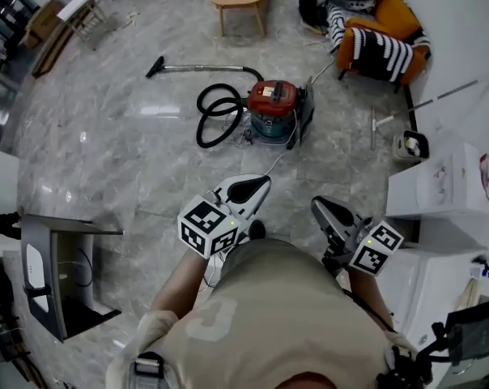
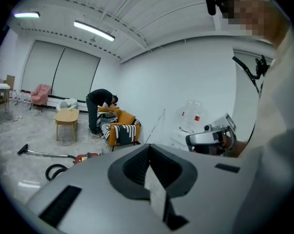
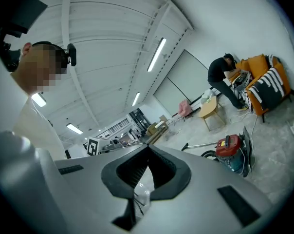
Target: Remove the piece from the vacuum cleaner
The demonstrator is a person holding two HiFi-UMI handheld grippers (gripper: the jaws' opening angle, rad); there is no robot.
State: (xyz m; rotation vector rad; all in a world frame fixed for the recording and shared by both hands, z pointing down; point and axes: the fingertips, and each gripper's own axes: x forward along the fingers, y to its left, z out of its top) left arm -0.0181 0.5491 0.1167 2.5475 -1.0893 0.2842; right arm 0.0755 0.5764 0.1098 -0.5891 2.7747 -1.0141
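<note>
Beige short-sleeved shirt, pale print; left gripper, right gripper grey-white, black-white marker cubes.

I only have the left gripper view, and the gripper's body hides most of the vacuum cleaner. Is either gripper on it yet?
Observer: No. In the head view the vacuum cleaner stands on the floor ahead, apart from the left gripper and the right gripper.
Operator: Is the right one carrying anything?
Observer: No, the right gripper view shows its jaws together, nothing between them.
Operator: Where does the hose lie?
Observer: The black hose coils on the floor at the vacuum cleaner's left in the head view.
</note>
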